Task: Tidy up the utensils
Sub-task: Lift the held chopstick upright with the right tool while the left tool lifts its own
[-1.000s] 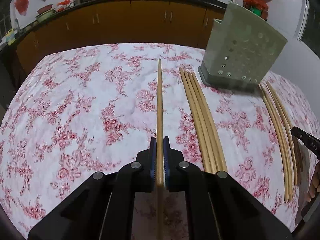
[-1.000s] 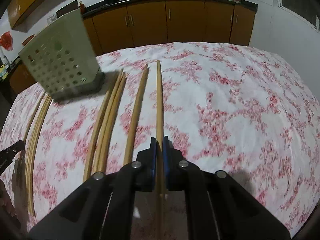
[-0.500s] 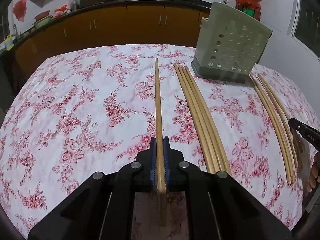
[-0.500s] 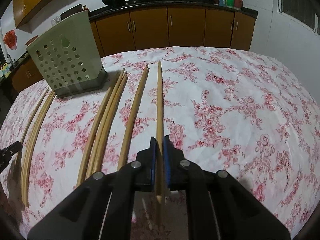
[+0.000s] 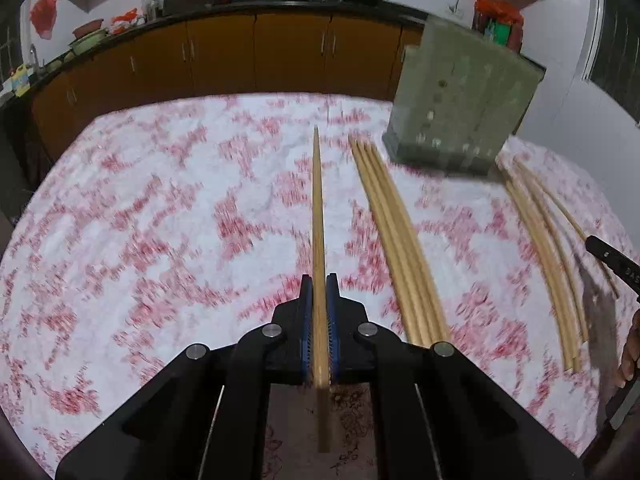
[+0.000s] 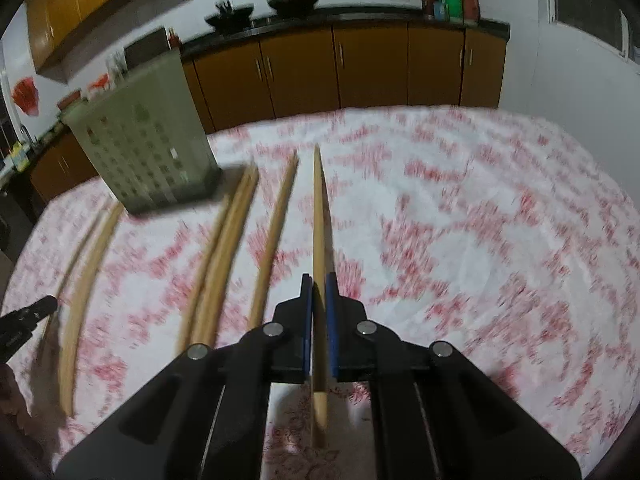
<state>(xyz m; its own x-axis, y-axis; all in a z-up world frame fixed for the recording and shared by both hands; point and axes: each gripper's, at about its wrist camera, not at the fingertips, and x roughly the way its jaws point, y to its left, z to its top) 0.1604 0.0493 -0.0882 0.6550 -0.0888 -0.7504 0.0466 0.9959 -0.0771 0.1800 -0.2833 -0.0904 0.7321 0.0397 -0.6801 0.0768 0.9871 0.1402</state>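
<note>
Both grippers, left gripper (image 5: 319, 296) and right gripper (image 6: 319, 296), are clamped on one light, stiff, slippery chopstick (image 5: 317, 200) each, gripped near the thick end.

both views are now smeared with motion blur, where half a second ago they were sharp. in the left wrist view the green perforated utensil holder (image 5: 460, 108) sits higher and looms larger against the cabinets, and the floral tablecloth (image 5: 160, 220) fills less of the frame. in the right wrist view the same holder (image 6: 148, 148) also looks larger and nearer, and the tablecloth's far edge (image 6: 400, 114) lies lower.
</note>
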